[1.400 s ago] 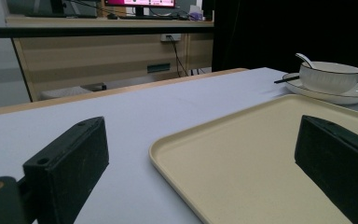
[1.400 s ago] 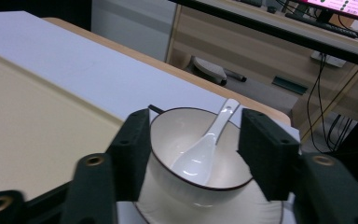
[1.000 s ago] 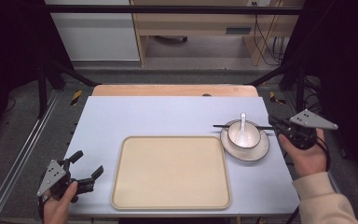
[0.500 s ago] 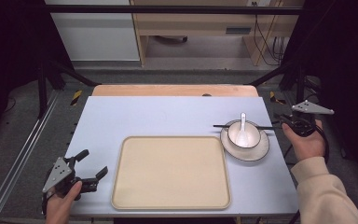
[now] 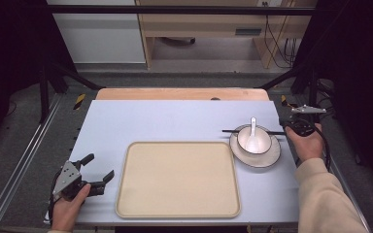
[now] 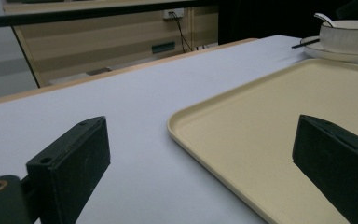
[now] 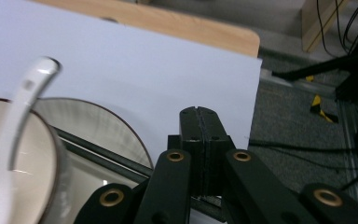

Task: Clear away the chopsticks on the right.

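The work in hand looks like gathering the place setting at the right of the table — a plate carrying a bowl with a white spoon in it, and a pair of black chopsticks lying across the plate's far side — probably toward the empty beige tray at the near middle. The right gripper sits at the right ends of the chopsticks, so the step is likely to take those 2 sticks. To do it well, the jaws should part first, straddle both sticks together near their right ends, then close level so neither rolls out or tips the spoon; lift straight up before swinging left, clear of the bowl's rim.

In the right gripper view the right gripper has its 2 jaws pressed flat together with nothing between them — the chopsticks run just below and to their left, close by but not clamped.

The left gripper rests at the near left corner, just left of the tray. Its jaws stand wide apart, holding nothing, with the tray's left rim lying between them in the left gripper view.
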The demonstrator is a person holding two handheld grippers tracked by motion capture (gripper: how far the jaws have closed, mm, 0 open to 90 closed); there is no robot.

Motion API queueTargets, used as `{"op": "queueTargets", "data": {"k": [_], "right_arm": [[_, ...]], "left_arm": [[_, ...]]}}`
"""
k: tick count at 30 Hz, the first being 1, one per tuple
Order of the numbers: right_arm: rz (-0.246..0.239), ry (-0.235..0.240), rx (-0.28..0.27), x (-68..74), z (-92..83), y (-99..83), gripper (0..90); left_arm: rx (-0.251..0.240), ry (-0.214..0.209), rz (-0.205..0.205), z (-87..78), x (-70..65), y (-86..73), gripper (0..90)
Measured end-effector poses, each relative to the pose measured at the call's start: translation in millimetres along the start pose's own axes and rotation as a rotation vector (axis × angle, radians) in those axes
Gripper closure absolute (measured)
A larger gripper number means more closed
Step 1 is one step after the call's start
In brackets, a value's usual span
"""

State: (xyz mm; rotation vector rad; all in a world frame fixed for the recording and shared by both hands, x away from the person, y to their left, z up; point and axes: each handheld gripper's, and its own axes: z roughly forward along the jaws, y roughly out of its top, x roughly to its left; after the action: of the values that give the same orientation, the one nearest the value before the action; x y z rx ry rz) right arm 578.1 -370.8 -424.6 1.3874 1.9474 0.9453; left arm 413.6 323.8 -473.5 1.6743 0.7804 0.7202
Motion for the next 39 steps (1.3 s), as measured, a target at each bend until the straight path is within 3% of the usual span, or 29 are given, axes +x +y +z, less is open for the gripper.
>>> {"op": "queueTargets", "data": {"k": [5, 8, 14, 19, 25, 29, 35, 39], "right_arm": [[-0.024, -0.018, 0.063, -1.0, 16.1, -5.8, 90.0], [-0.026, -0.038, 0.084, -2.2, 20.0, -6.3, 90.0], [-0.055, -0.053, 0.154, -6.0, 24.8, -10.8, 90.0], [-0.073, -0.048, 0.182, -4.6, 20.3, -14.2, 90.0], [-0.068, -0.024, 0.231, 0.9, 1.5, -23.8, 90.0], [-0.065, -0.006, 0.229, 3.3, -13.1, -31.3, 90.0], [-0.034, 0.063, 0.223, 2.8, -33.7, -36.5, 90.0], [-0.087, 0.091, 0.121, 4.0, -41.2, -31.9, 87.9]], "left_arm": [[0.002, -0.003, 0.008, 1.0, -3.3, 2.2, 3.7], [0.007, -0.007, 0.022, -1.1, -4.9, 2.9, 3.7], [0.013, -0.015, 0.013, 3.1, -2.5, 1.5, 3.7], [0.022, -0.027, 0.018, 8.0, -3.7, 1.0, 3.7], [0.045, -0.043, 0.048, 10.6, -7.3, 1.1, 3.7], [0.052, -0.049, 0.051, 11.3, -7.6, 0.1, 3.7], [0.074, -0.066, 0.059, 11.7, -9.5, -2.6, 3.8], [0.068, -0.060, 0.059, 10.5, -10.0, -0.7, 3.8]]}}
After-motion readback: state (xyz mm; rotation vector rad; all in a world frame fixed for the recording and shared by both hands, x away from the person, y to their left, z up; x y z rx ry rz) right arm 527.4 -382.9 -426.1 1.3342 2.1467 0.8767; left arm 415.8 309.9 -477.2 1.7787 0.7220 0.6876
